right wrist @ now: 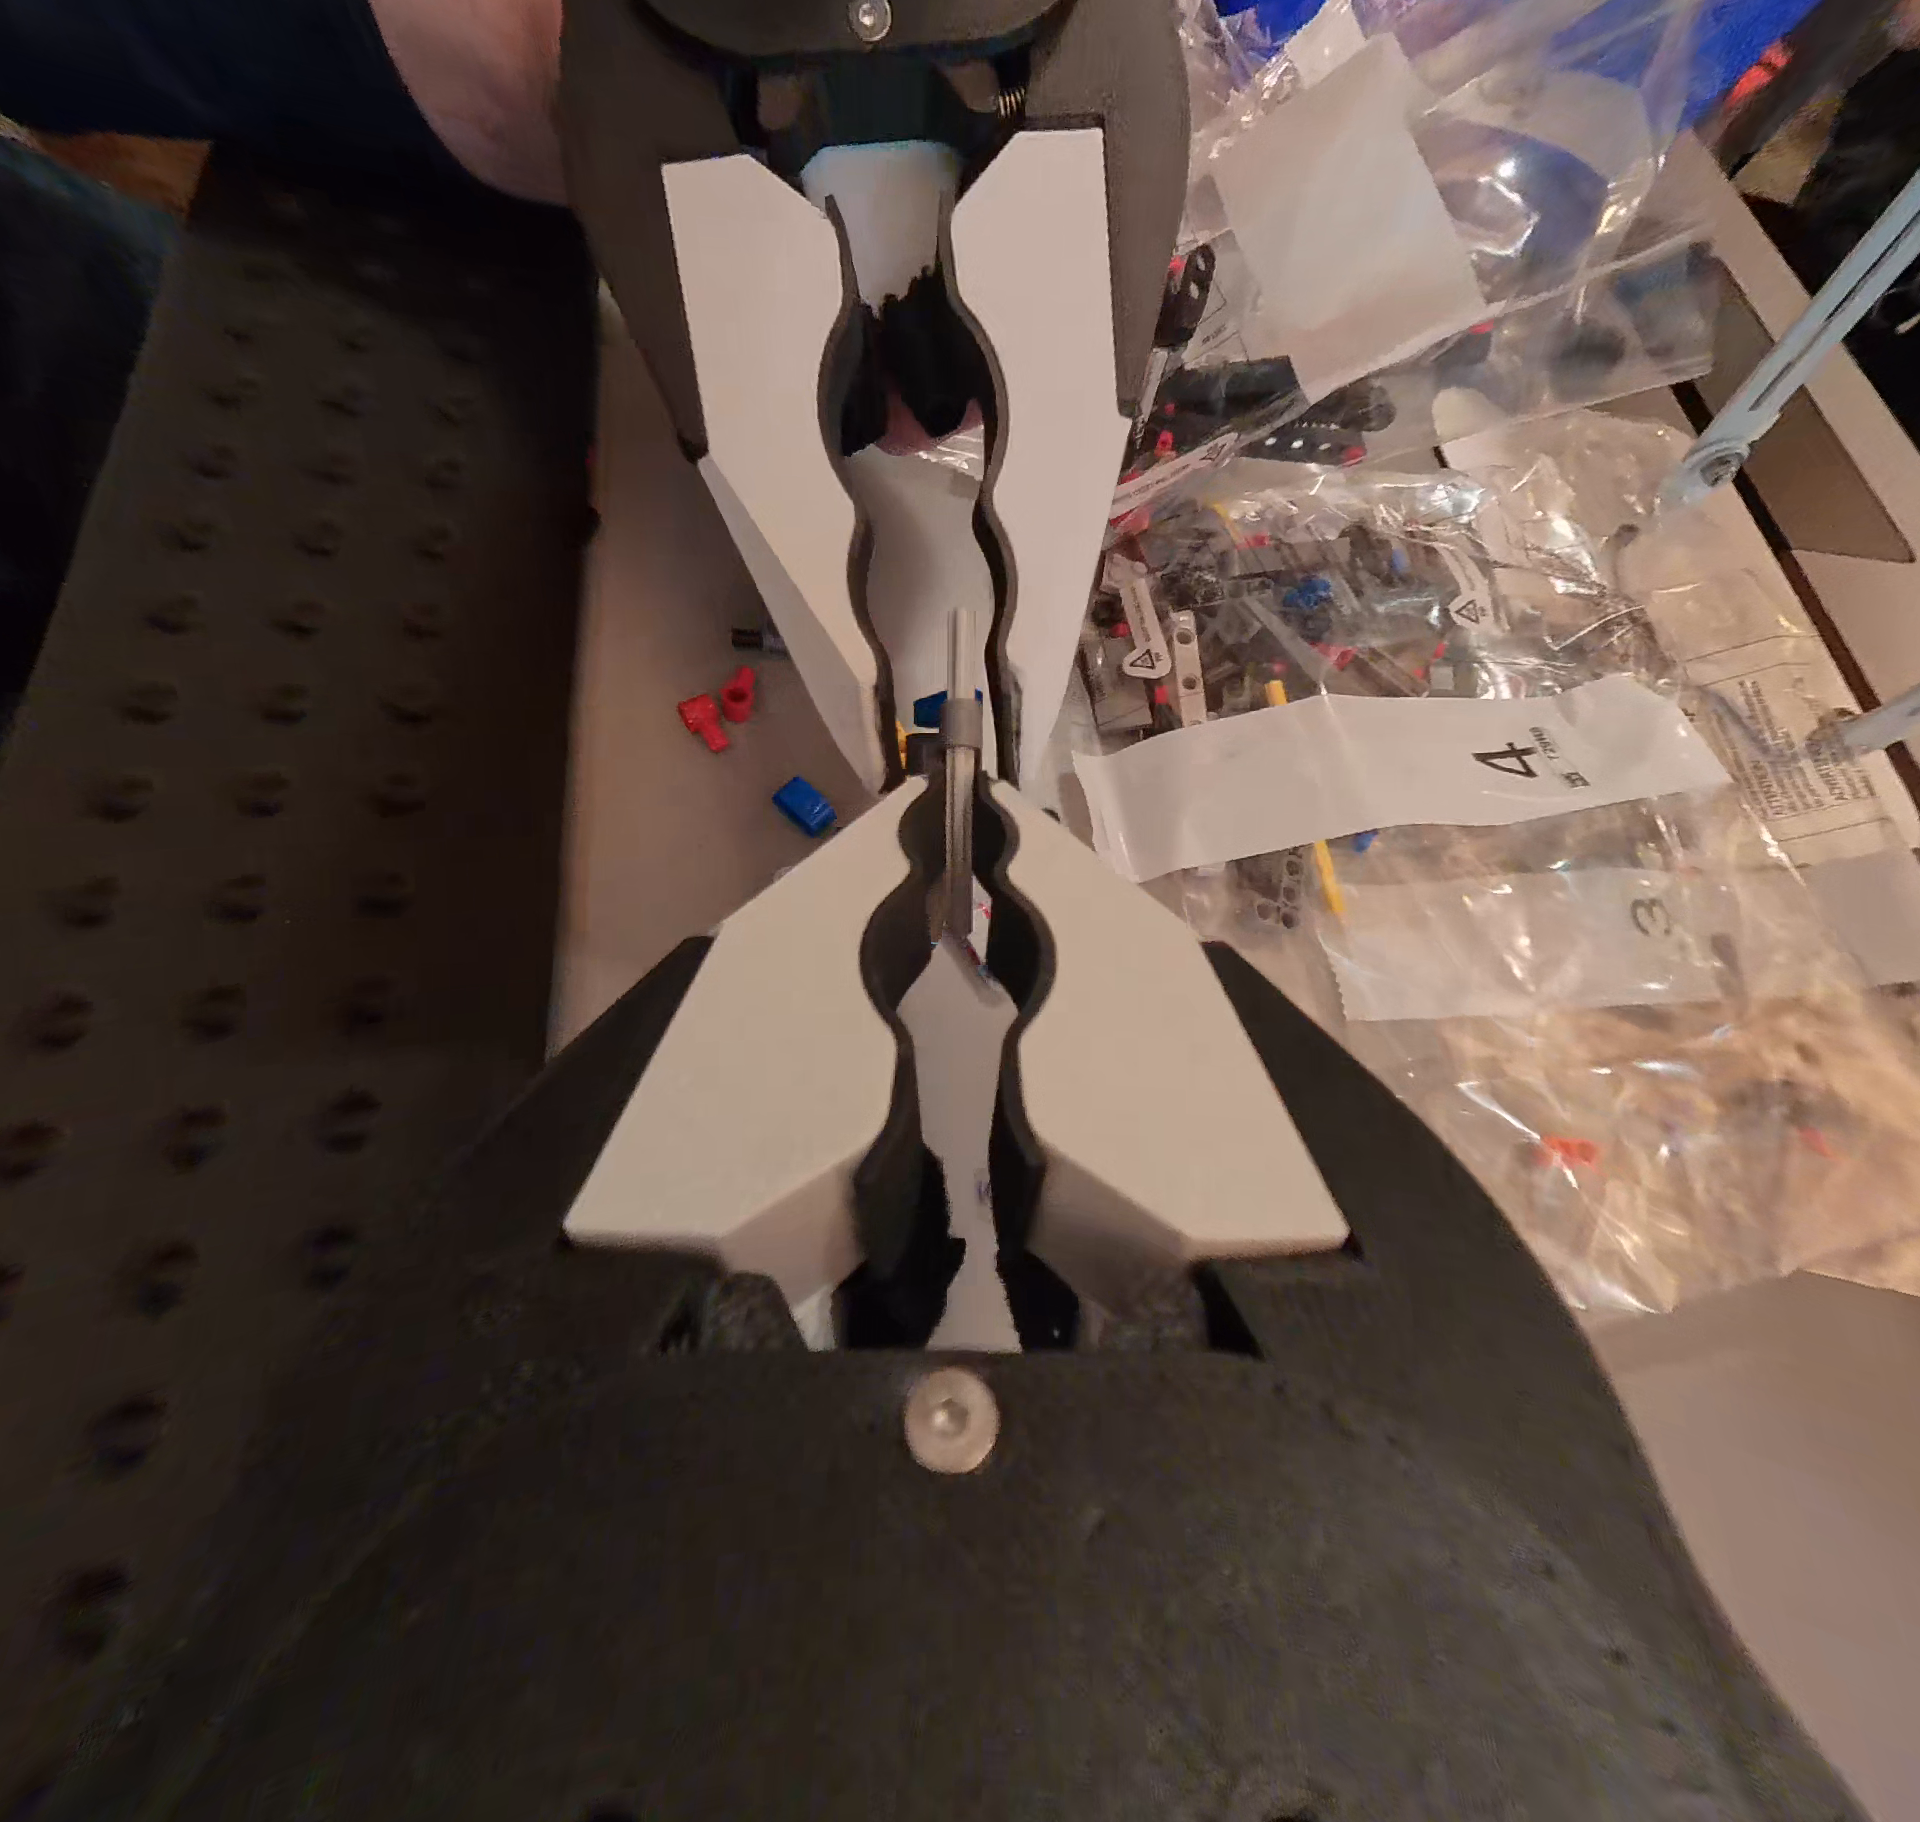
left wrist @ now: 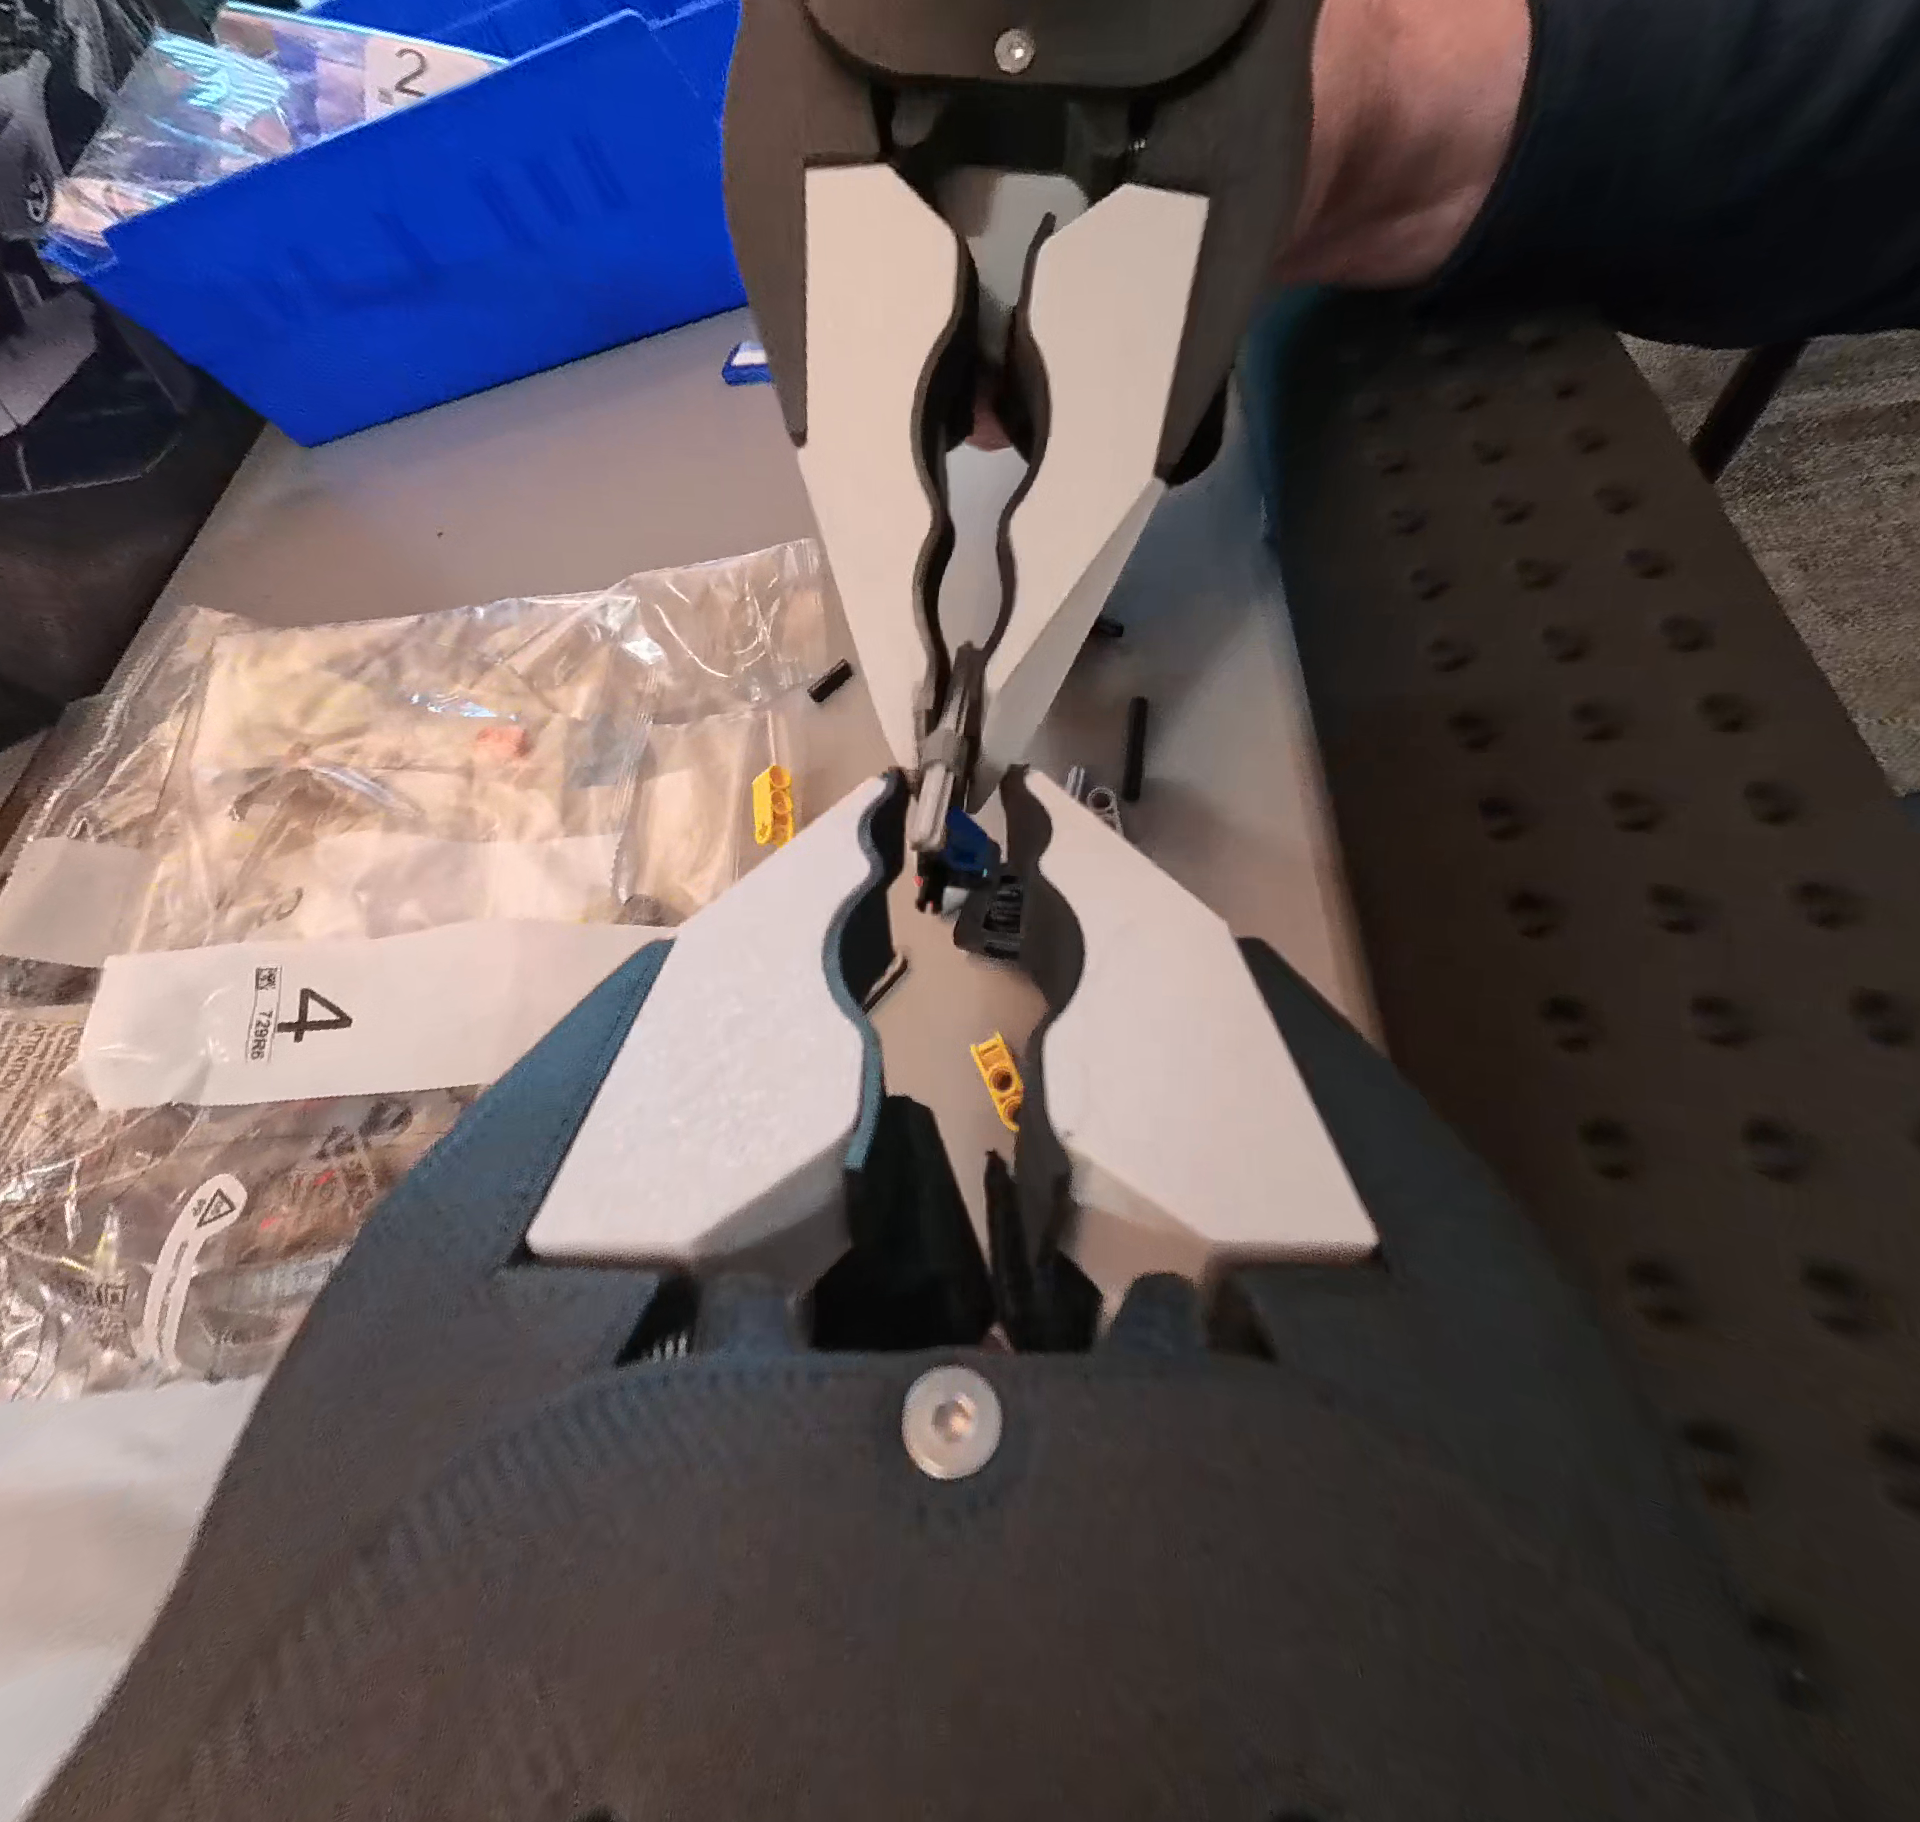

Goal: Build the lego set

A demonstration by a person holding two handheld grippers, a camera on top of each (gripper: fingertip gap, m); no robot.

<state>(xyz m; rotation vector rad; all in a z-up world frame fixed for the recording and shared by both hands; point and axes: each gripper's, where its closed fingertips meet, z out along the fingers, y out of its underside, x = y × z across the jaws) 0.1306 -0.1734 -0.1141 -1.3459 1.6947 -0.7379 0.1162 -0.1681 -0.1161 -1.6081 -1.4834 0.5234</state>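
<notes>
Tip to tip above the bench (left wrist: 468,525), the right tongs (right wrist: 961,842) pinch a slim grey axle piece (right wrist: 961,733) while the left tongs (left wrist: 951,796) stand slightly spread around its far end. Light, stiff and likely slippery, it seems best gripped mid-shaft.

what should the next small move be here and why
Probably ease the right gripper forward, keeping its grey axle piece lined up with the blue piece between the left gripper tips: the two grippers meet tip to tip, parts nearly touching.

Small dark assembly (left wrist: 971,884) half hidden behind jaws; bagged parts (right wrist: 1299,577) indistinct.
</notes>
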